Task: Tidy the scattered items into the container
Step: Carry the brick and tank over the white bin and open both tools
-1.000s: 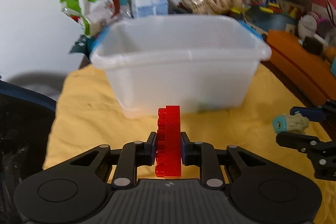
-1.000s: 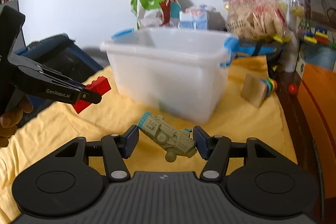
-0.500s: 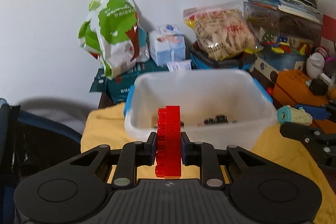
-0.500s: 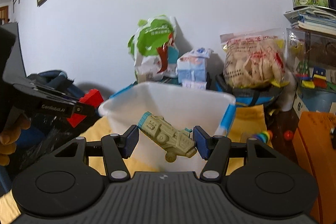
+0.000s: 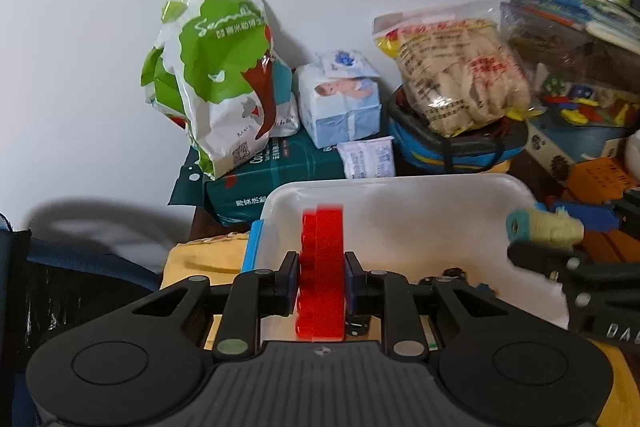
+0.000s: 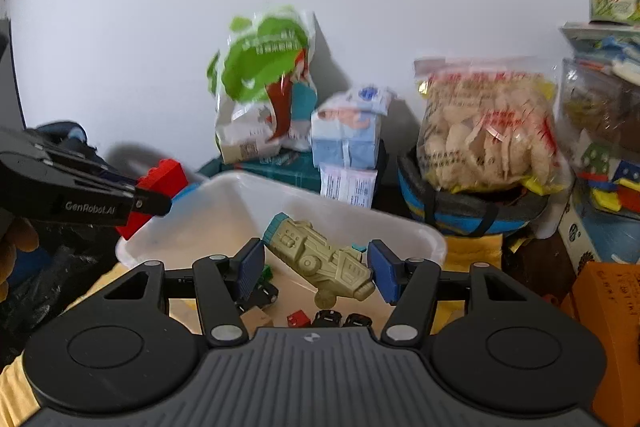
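Observation:
My left gripper [image 5: 320, 281] is shut on a red toy brick [image 5: 321, 267] and holds it above the near left part of the clear plastic bin [image 5: 400, 183]. My right gripper [image 6: 316, 269] is shut on an olive-green toy vehicle [image 6: 320, 259] with a teal end, held tilted over the bin [image 6: 424, 233]. The left gripper with the red brick [image 6: 160, 187] also shows at the left of the right wrist view. The toy vehicle [image 5: 544, 227] also shows at the right of the left wrist view. Several small toys [image 6: 328, 317] lie on the bin floor.
The bin stands on a yellow cloth [image 5: 200, 255]. Behind it along the white wall are a green and white bag [image 5: 220, 75], a blue tissue pack [image 5: 340, 99], a bag of snacks [image 5: 456, 71] in a basket, and stacked boxes [image 6: 600, 147] at right.
Both grippers have risen and moved forward over the bin, each still holding its toy. The bin's inside now shows below them.

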`<state>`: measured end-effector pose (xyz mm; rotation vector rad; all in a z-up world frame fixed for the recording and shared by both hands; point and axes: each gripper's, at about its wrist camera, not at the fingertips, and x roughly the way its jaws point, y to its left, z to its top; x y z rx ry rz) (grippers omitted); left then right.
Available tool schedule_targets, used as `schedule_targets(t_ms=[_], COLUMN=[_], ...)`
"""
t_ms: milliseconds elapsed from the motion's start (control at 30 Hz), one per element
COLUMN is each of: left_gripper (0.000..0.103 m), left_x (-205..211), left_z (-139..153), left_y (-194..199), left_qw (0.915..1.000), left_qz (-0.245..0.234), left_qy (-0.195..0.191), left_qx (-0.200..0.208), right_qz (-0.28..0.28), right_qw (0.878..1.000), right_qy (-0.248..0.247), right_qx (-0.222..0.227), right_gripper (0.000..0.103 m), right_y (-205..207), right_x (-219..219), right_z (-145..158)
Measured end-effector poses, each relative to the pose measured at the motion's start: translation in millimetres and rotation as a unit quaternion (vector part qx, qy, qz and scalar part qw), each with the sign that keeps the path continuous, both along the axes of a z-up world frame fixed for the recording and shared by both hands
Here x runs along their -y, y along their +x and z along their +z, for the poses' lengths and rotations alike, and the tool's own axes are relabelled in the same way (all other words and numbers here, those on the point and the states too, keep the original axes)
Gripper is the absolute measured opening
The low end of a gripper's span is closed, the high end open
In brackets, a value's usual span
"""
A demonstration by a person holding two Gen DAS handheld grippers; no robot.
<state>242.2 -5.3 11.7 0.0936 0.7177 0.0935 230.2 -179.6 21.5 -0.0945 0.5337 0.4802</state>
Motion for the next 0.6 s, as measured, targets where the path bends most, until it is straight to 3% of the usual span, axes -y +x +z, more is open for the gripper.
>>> schedule_targets(t_ms=[67,100,133,400,600], left_gripper=[0.051,0.063,0.066,0.066,0.068], left_x=[0.0,-0.2,-0.6,-8.2,-14.9], left_z=[-4.2,-6.6,-8.6,-19.7,-13.5], left_y=[9.1,12.3,15.2,29.6,20.7], left_qw=[0.9999,0.9998,0.9996,0.998,0.9972], left_qz=[0.004,0.008,0.012,0.024,0.042], left_qy=[0.007,0.012,0.016,0.012,0.0], left_qx=[-0.011,-0.016,-0.02,-0.057,-0.062], right_qz=[-0.005,-0.008,-0.009,-0.019,-0.032], right_qw=[1.0,1.0,1.0,0.999,0.999], right_qy=[-0.008,-0.013,-0.019,-0.007,-0.001], right_qx=[-0.024,-0.024,-0.021,-0.036,-0.038], right_gripper=[0.09,0.091,0.091,0.092,0.103], right_y=[9.5,11.3,12.5,16.3,12.0], right_x=[-5.3,-6.4,-7.4,-4.3,-3.8], right_z=[-7.2,-9.9,-12.4,-14.4,1.4])
